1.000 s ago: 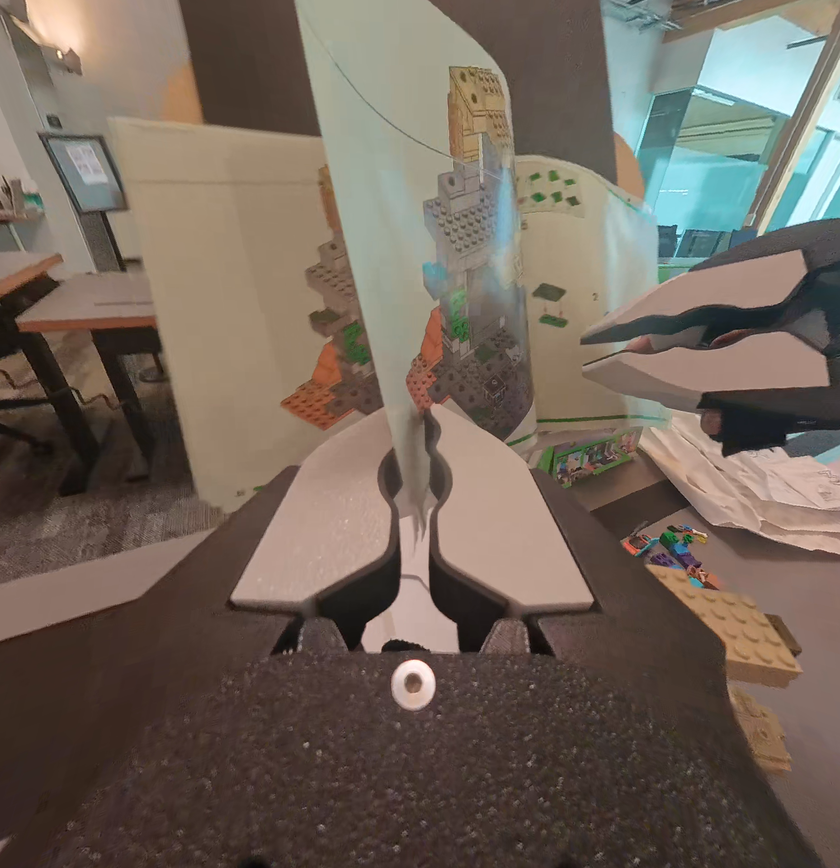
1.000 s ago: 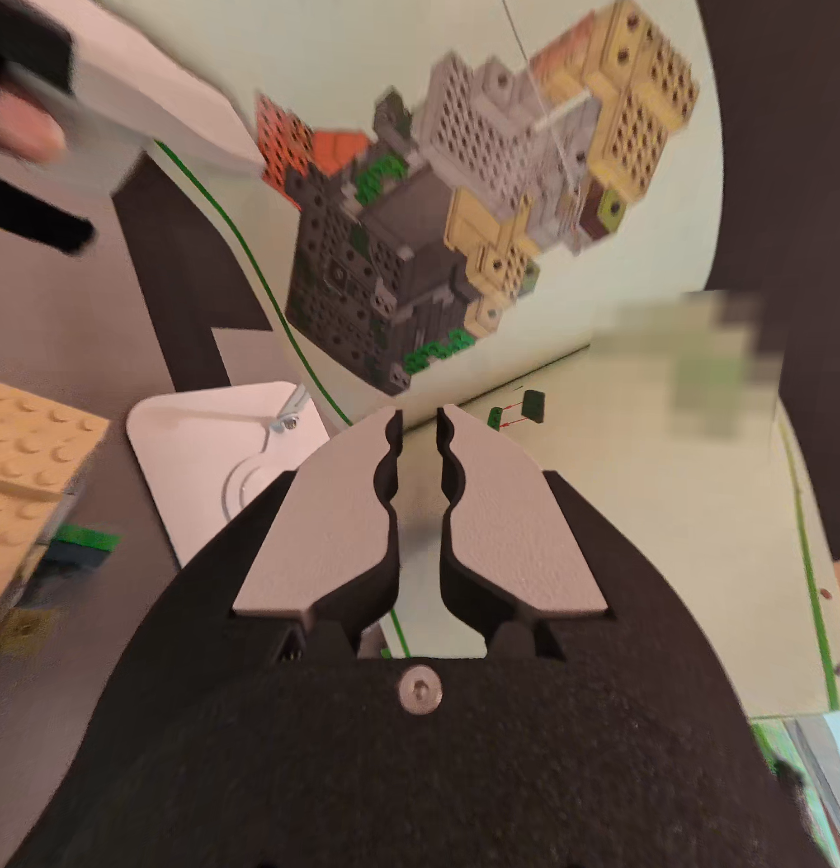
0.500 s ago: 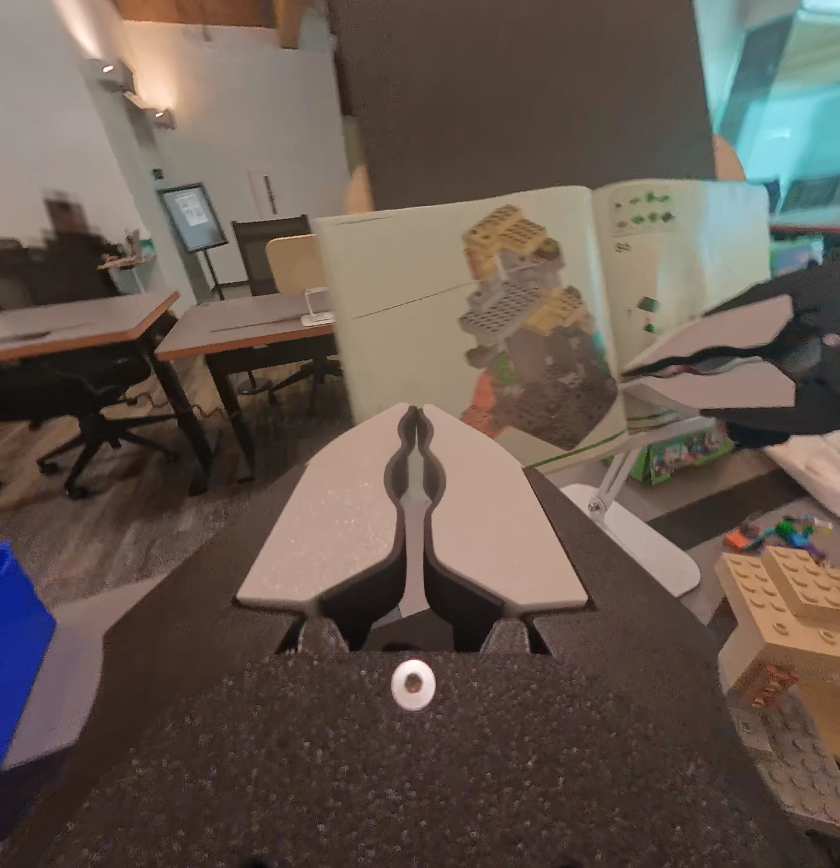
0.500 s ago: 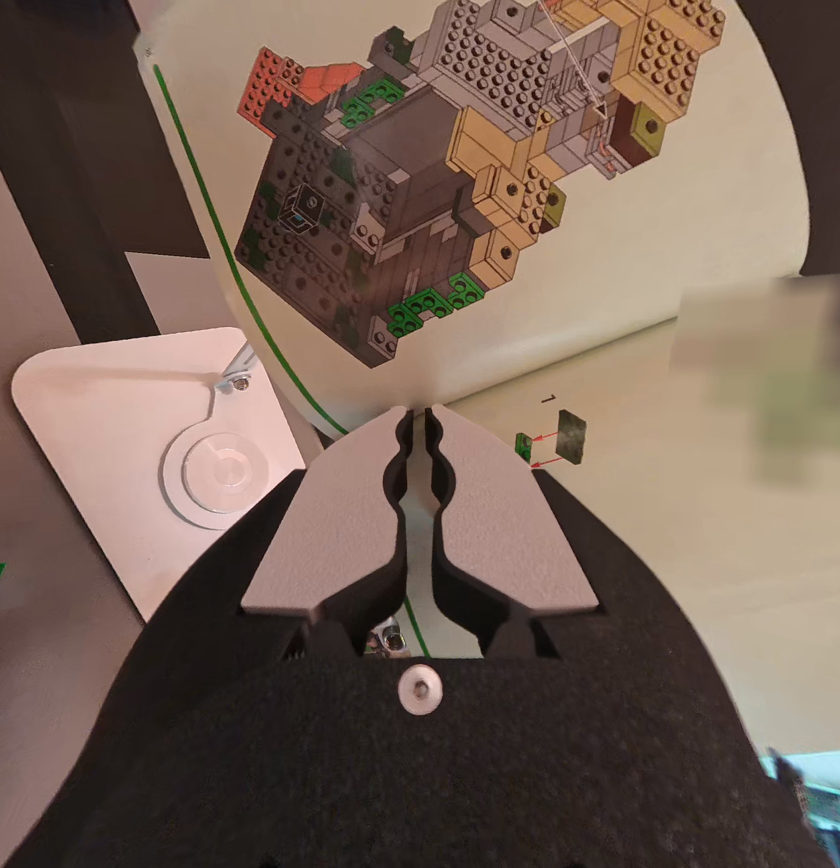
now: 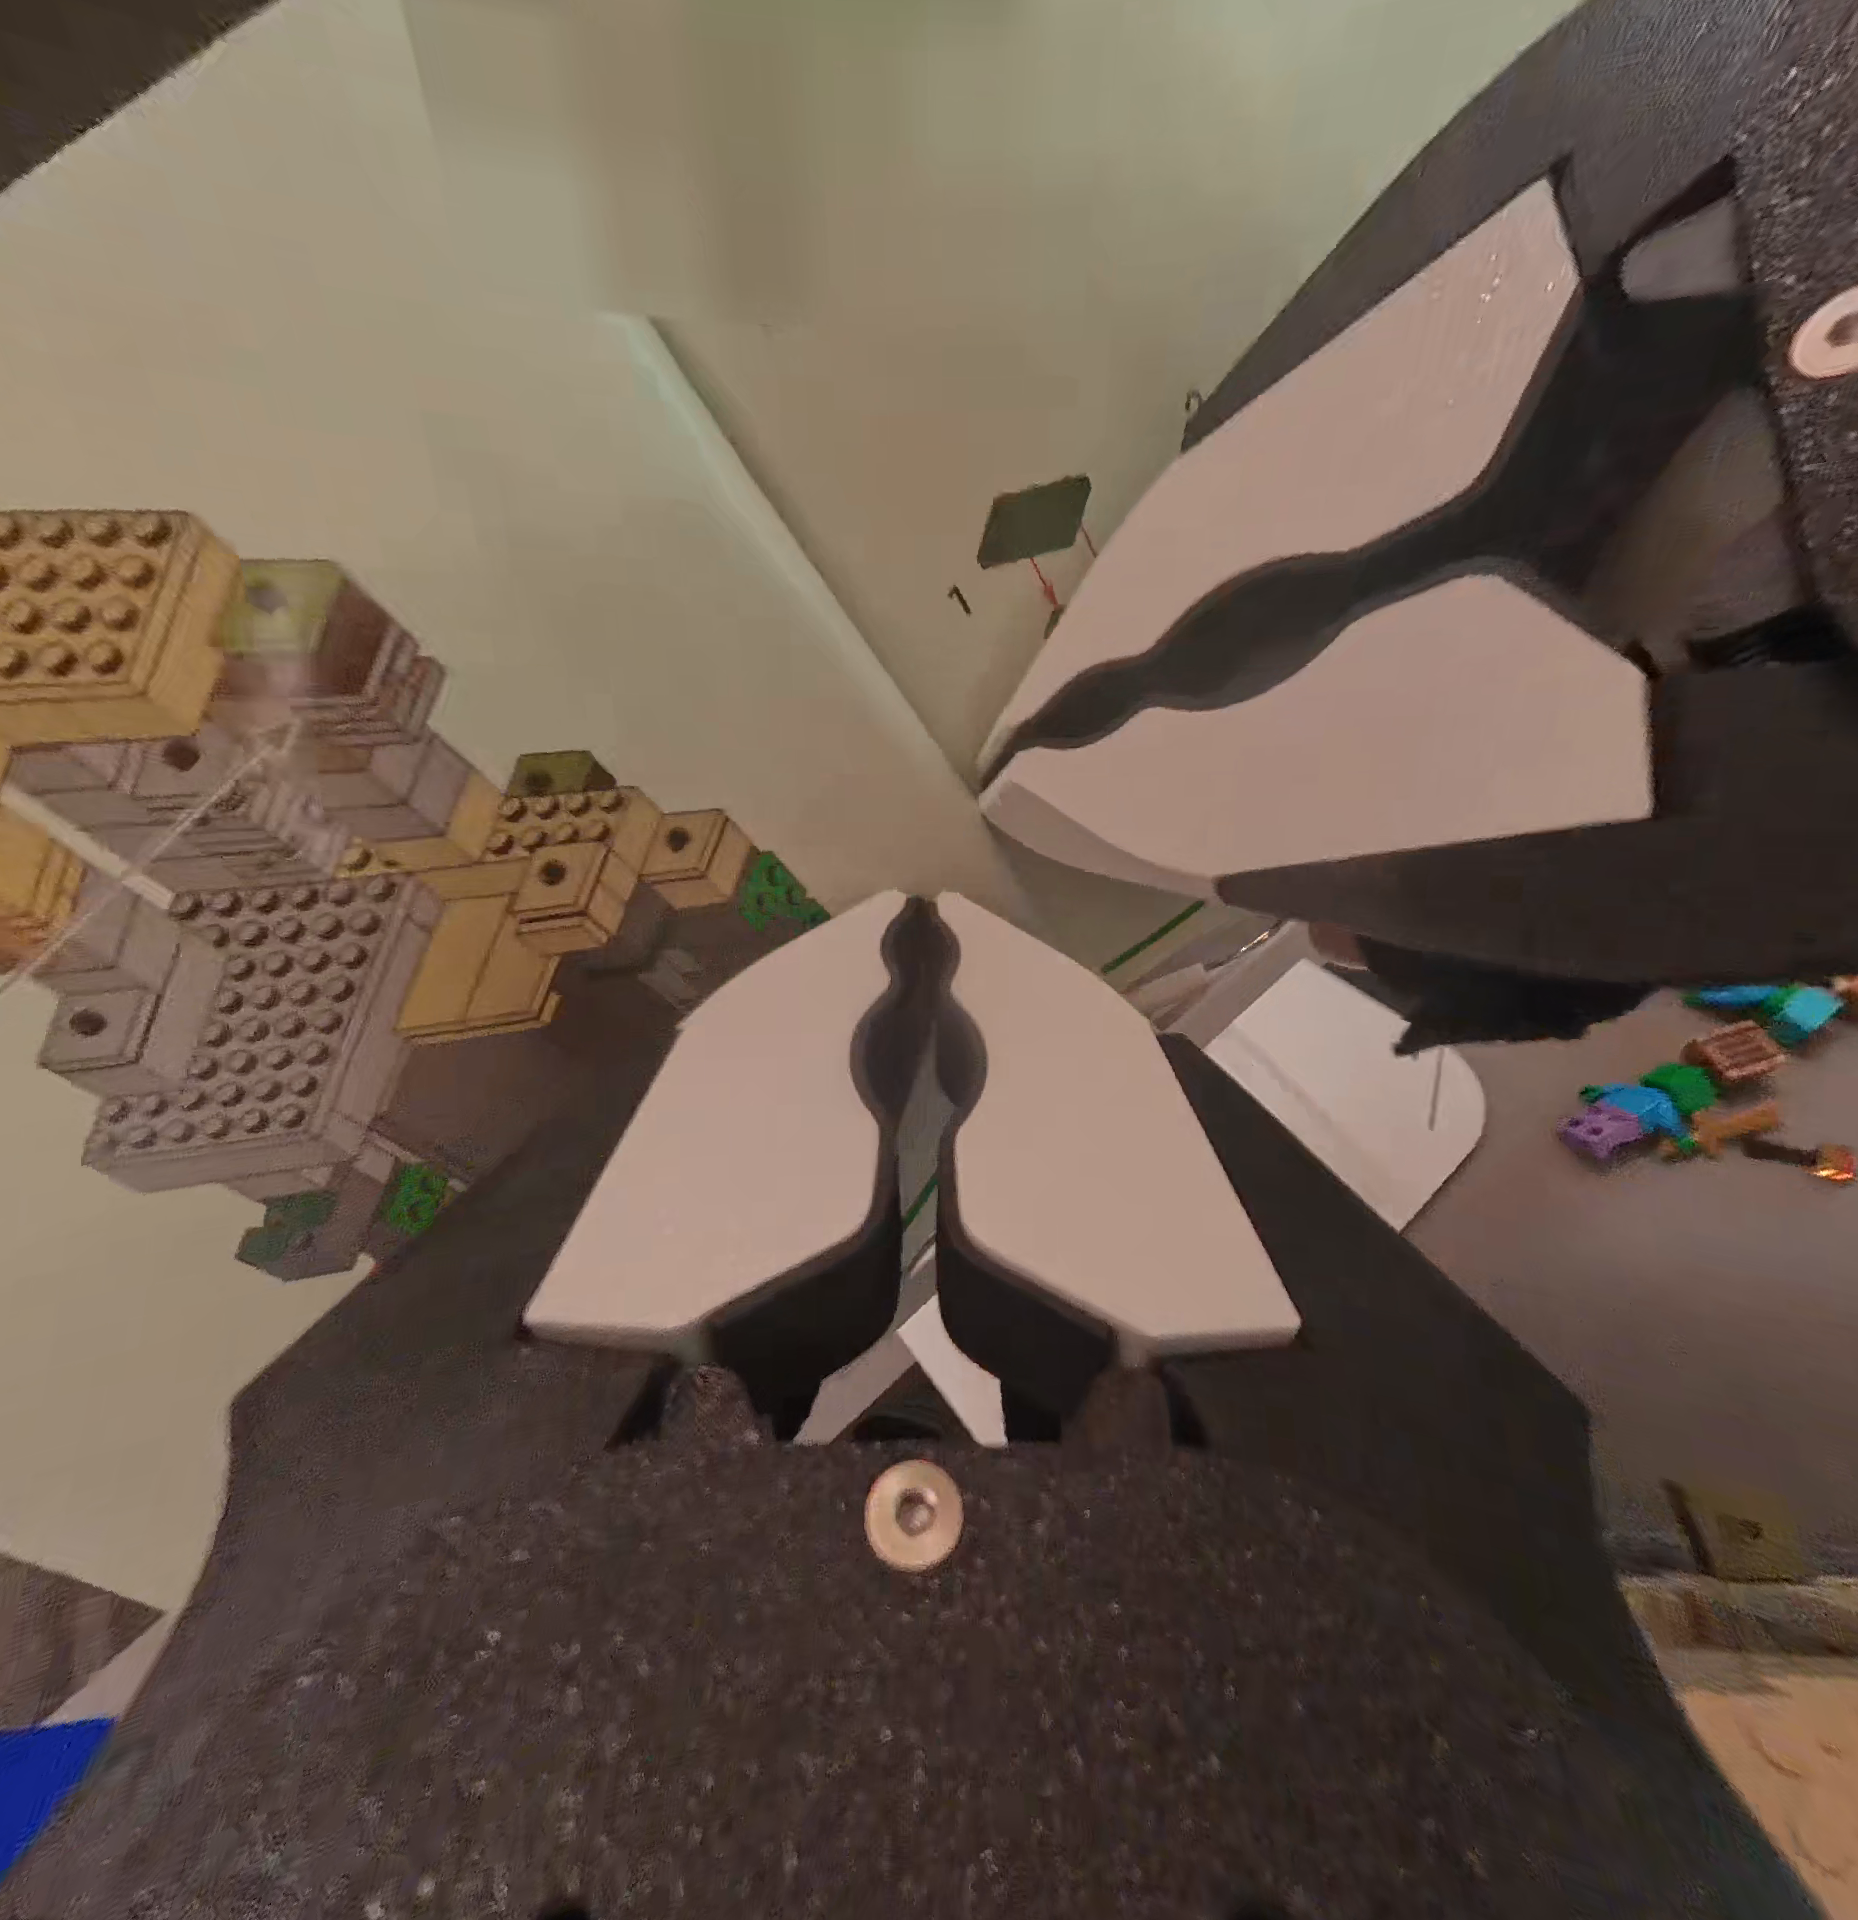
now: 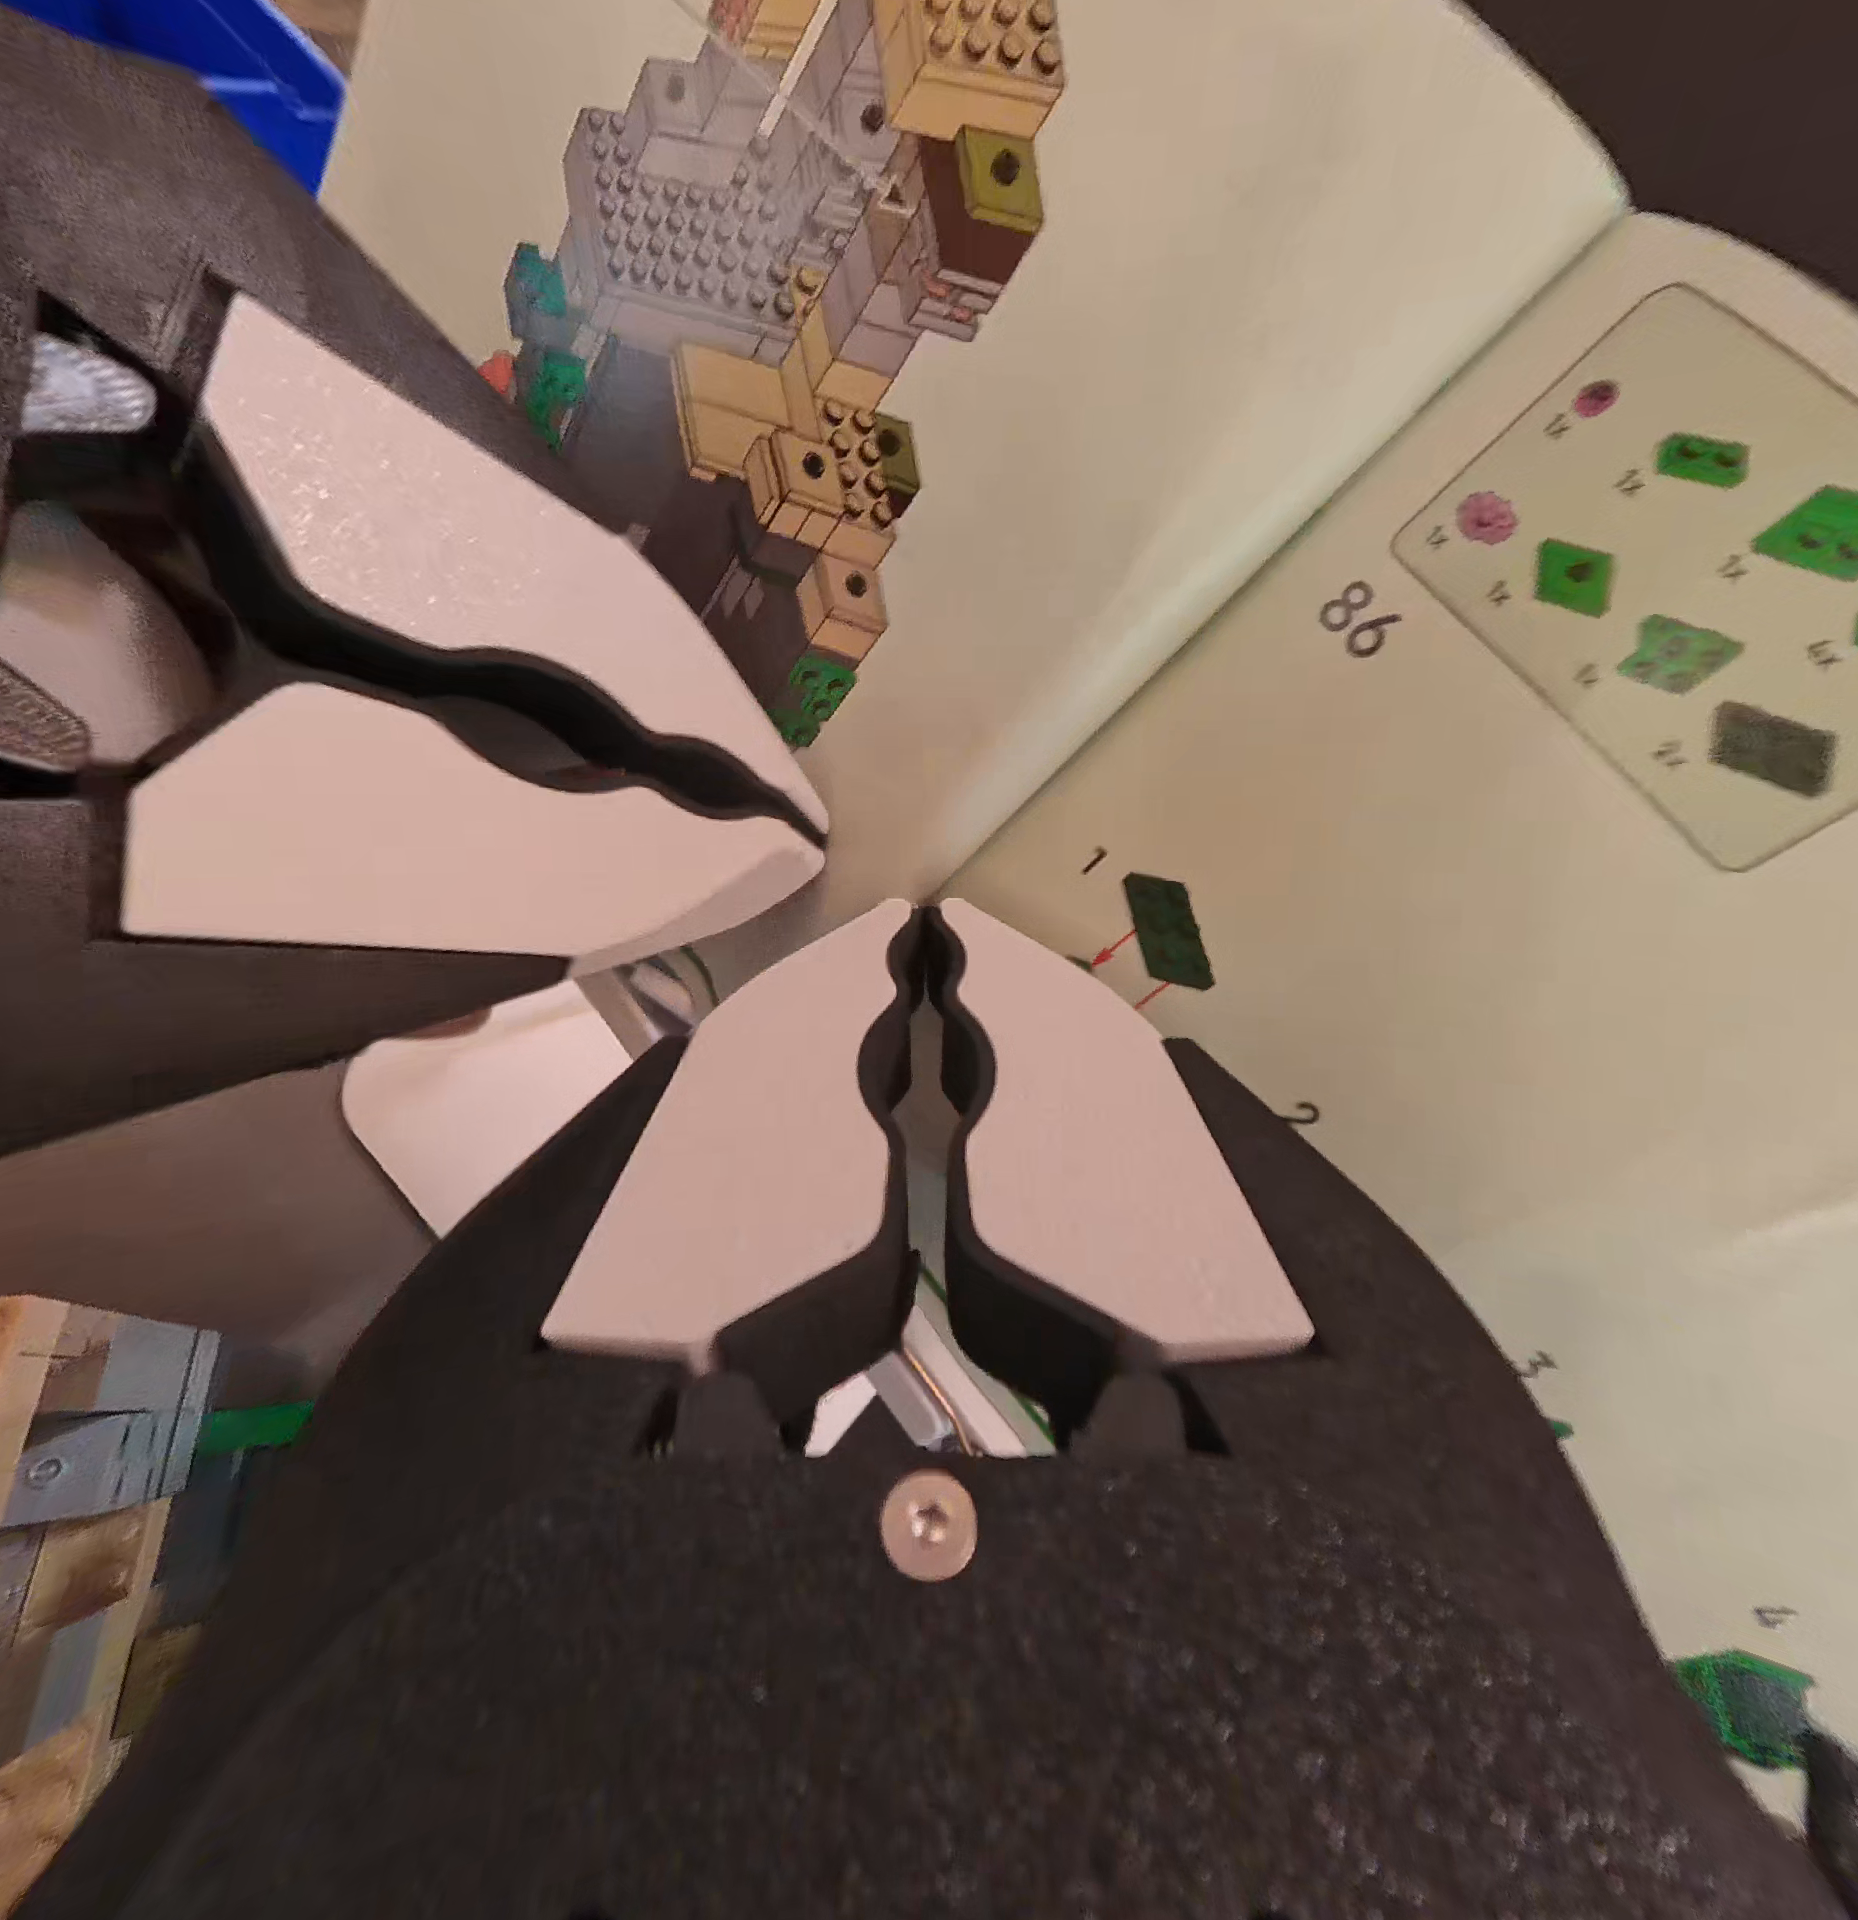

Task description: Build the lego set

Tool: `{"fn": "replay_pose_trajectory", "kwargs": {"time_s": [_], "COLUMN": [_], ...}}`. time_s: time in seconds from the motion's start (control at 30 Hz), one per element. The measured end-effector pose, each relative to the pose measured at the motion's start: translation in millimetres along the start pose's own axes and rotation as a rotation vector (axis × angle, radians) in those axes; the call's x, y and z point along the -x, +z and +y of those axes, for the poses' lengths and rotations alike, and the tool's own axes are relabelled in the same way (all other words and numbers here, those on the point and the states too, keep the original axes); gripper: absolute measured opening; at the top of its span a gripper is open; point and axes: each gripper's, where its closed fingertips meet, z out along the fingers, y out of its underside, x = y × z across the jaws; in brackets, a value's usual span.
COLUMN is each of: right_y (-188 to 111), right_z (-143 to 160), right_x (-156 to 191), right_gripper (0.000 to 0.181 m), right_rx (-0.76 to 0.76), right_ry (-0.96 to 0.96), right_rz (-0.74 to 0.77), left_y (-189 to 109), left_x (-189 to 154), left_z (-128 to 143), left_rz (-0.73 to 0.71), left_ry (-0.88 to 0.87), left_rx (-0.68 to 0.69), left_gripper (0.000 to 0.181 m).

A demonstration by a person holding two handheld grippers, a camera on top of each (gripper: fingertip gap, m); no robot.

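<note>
Tabletop [image 5: 1631, 1299] at lower right holds loose bricks [image 5: 1714, 1101]; both the left gripper [image 5: 920, 914] and right gripper [image 6: 920, 914] pinch the open instruction booklet [image 6: 1320, 935].

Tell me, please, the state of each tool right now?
Left tool: shut, tips pressed at the instruction booklet's fold; no grip visible.
Right tool: shut, tips at the same fold; no grip visible.

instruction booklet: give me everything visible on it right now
The booklet is open, pale green glossy paper, pages curving from a centre fold. One page shows a printed grey, tan and dark brick build; the other a parts panel and small green step drawings. It stands tilted over a white stand. The left gripper and right gripper, both closed, meet at the bottom of the fold; whether either pinches paper is unclear.
</note>
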Motion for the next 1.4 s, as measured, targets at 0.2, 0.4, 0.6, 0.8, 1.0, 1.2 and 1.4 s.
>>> {"fn": "replay_pose_trajectory", "kwargs": {"time_s": [0.2, 0.4, 0.6, 0.8, 1.0, 1.2, 1.4], "right_y": [1, -4, -23, -51, -72, -108, -155], "right_z": [28, 43, 66, 102, 136, 150, 153], "right_x": [18, 14, -11, -46, -72, -63, -23], "right_gripper": [0.000, 0.000, 0.000, 0.000, 0.000, 0.000, 0.000], "right_rx": [0.101, 0.164, 0.237, 0.250, 0.253, 0.123, -0.082], "right_ry": [-0.105, -0.176, -0.178, -0.123, -0.048, 0.079, 0.227], "right_rz": [-0.045, -0.020, 0.024, 0.082, 0.157, 0.154, 0.131], "left_y": [0, -1, -9, -24, -33, -63, -111], "left_x": [-7, -12, 5, 32, 47, 59, 34], "left_z": [21, 40, 53, 72, 85, 105, 114], "left_rz": [0.020, 0.013, -0.042, -0.089, -0.127, -0.203, -0.193], "left_ry": [0.084, 0.126, 0.122, 0.017, -0.046, -0.130, -0.217], "left_rx": [0.101, 0.118, 0.124, 0.107, 0.112, 0.062, -0.083], "left_gripper": [0.000, 0.000, 0.000, 0.000, 0.000, 0.000, 0.000]}}
